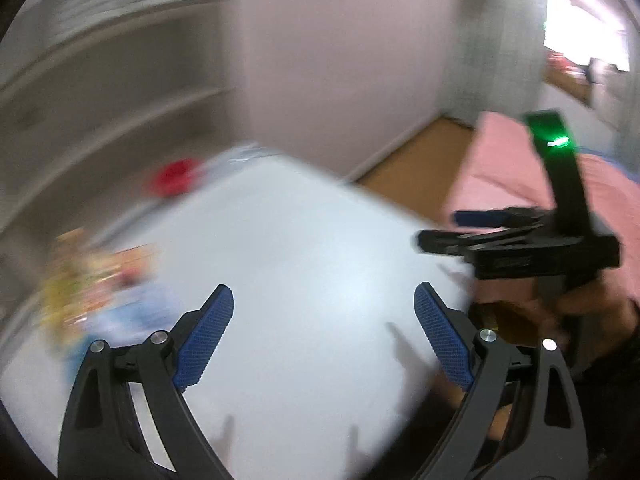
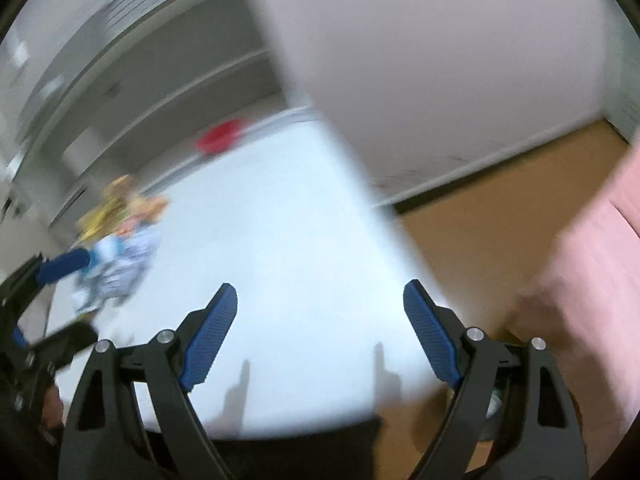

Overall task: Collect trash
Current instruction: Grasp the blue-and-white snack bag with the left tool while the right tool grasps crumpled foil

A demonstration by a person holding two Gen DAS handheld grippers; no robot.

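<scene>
Both views are motion-blurred. A pile of crumpled wrappers, yellow, orange and pale blue (image 1: 100,296), lies on the left side of the white table (image 1: 304,264); it also shows in the right wrist view (image 2: 120,248). My left gripper (image 1: 324,300) is open and empty above the table's near middle, right of the pile. My right gripper (image 2: 320,300) is open and empty above the table's near right part. The right gripper also shows in the left wrist view (image 1: 440,228), seen side-on.
A red object (image 1: 174,176) sits at the table's far edge, also in the right wrist view (image 2: 220,138). Grey shelving (image 1: 100,92) stands behind the table. A white wall (image 1: 340,60), brown floor (image 2: 500,200) and a pink cover (image 2: 592,280) lie to the right.
</scene>
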